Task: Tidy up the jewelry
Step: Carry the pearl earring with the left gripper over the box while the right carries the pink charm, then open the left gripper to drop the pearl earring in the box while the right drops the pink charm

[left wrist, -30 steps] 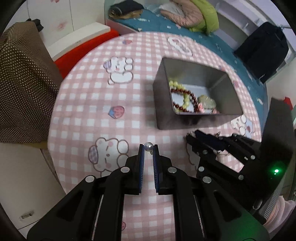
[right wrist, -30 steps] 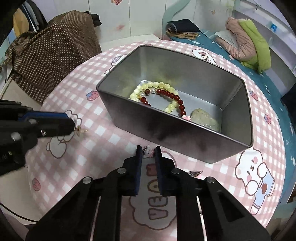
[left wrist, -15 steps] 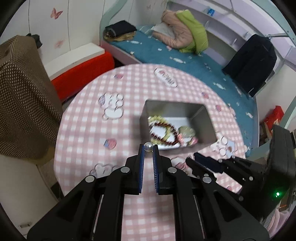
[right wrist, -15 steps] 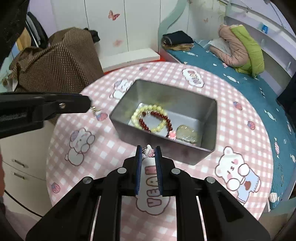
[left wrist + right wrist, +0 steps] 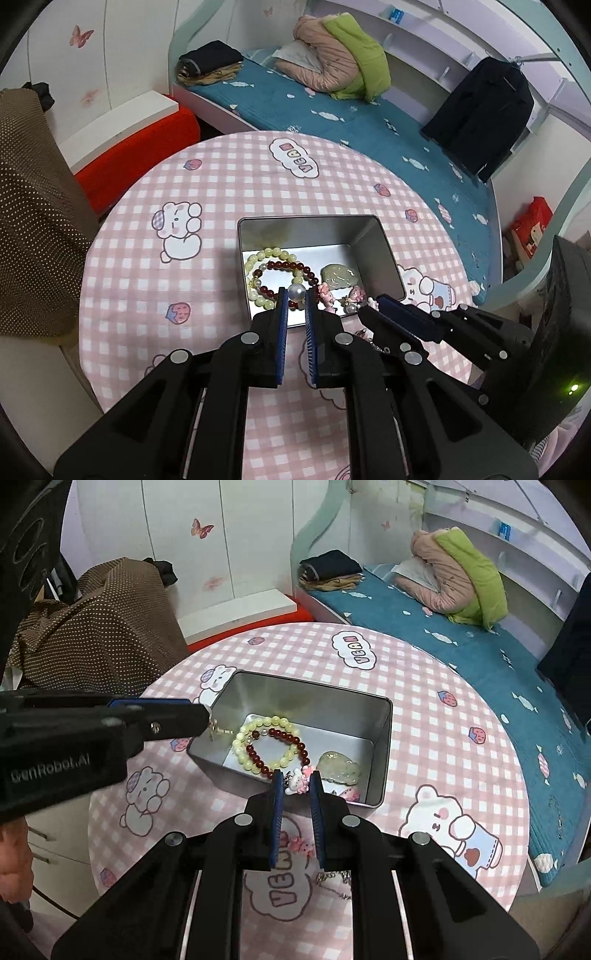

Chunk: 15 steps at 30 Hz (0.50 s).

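My left gripper (image 5: 296,300) is shut on a pearl earring (image 5: 296,291), whose gold post (image 5: 217,730) sticks out beside the jaws in the right wrist view. It hangs above the left end of the open metal tin (image 5: 310,219). My right gripper (image 5: 297,782) is shut on a white and pink bunny charm (image 5: 294,785) above the tin's (image 5: 314,691) near wall. Inside the tin lie a yellow bead bracelet (image 5: 255,723), a dark red bead bracelet (image 5: 295,740), a pale green stone (image 5: 338,766) and small pink charms (image 5: 327,293).
The tin stands on a round table with a pink checked cloth (image 5: 424,716). A pink charm (image 5: 301,846) and a silver chain (image 5: 332,880) lie on the cloth under my right gripper. Behind are a bed (image 5: 443,642), a red bench (image 5: 140,147) and a brown dotted cover (image 5: 33,229).
Both grippers have risen from the cloth, each carrying its piece, and now hang over the tin. The tin looks smaller and farther below. Both grips are unchanged.
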Each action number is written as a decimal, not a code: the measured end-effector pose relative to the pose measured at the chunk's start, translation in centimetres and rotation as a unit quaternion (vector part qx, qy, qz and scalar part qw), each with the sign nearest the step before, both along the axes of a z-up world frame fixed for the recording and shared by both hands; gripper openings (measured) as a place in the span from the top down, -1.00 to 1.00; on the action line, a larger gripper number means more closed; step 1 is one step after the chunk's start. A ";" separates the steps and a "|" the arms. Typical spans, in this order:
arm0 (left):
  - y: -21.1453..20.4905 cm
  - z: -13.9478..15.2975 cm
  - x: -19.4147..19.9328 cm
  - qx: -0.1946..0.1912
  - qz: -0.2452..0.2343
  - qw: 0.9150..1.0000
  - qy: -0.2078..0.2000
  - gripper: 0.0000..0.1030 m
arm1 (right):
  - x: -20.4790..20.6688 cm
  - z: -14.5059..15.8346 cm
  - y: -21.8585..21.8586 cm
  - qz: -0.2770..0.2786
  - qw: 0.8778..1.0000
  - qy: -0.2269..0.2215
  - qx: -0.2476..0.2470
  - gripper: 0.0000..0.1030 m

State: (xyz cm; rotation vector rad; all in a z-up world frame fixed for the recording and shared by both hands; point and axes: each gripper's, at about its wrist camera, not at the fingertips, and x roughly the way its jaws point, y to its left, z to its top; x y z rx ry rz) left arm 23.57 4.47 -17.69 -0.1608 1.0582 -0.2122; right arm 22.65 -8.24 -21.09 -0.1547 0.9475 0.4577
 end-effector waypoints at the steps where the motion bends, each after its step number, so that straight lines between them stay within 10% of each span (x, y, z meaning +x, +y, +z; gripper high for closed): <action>1: 0.0 -0.2 0.1 0.000 0.000 1.000 0.004 0.82 | 0.2 -0.1 0.0 0.001 1.000 0.003 0.000 0.75; 15: 0.1 -1.9 1.1 -0.002 0.000 0.999 0.035 0.81 | 1.7 -0.7 0.1 -0.012 1.000 0.019 0.000 0.45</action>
